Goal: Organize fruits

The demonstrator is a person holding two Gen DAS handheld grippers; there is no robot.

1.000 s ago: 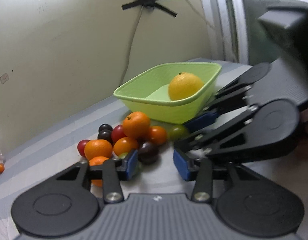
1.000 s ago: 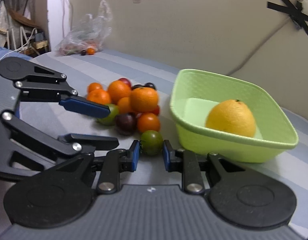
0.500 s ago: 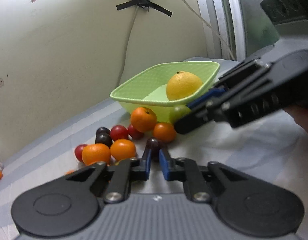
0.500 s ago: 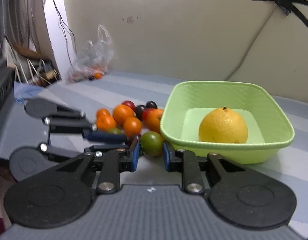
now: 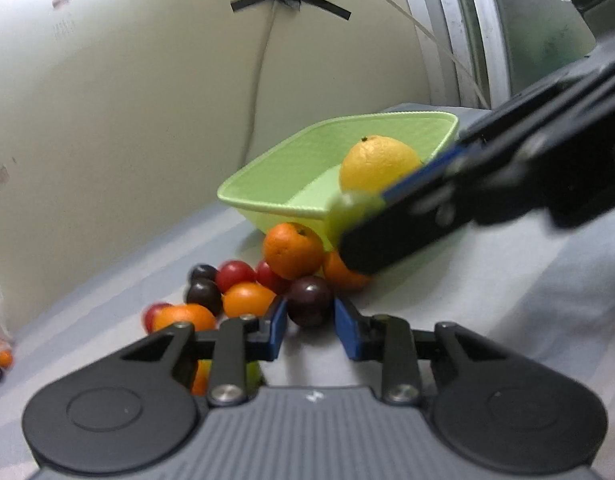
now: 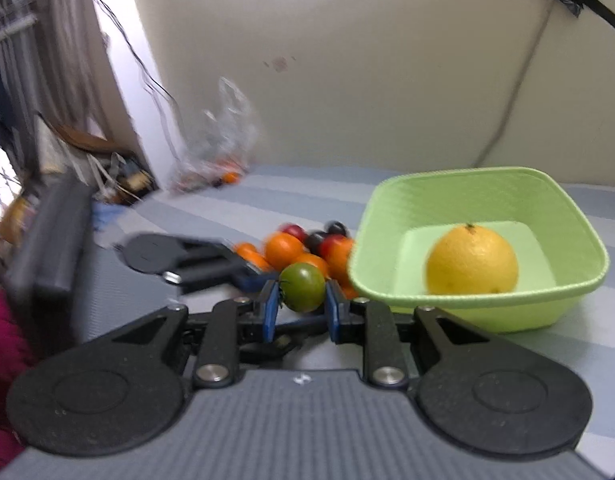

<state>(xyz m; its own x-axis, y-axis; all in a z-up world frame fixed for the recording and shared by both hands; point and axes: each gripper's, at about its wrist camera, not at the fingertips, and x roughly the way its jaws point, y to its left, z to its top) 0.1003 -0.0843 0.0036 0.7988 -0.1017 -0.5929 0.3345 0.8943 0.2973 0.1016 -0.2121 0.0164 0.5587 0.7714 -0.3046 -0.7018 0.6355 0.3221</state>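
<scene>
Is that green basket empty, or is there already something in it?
Not empty. The green basket holds one big yellow-orange citrus fruit on its floor; the small fruits lie outside.

The left gripper (image 5: 309, 322), which a second ago stood spread wide over the pile of fruit, now has its blue pads pressed on either side of a dark plum (image 5: 309, 301), with the oranges and cherry tomatoes just beyond the fingertips. The right gripper (image 6: 300, 309) comes up off the striped cloth with the green tomato (image 6: 302, 287) between its jaws, and the fruit now hangs clear of the surface beside the rim of the green basket (image 6: 483, 298). Seen from the left, the right gripper now crosses in front of the basket, closer and higher than before.
</scene>
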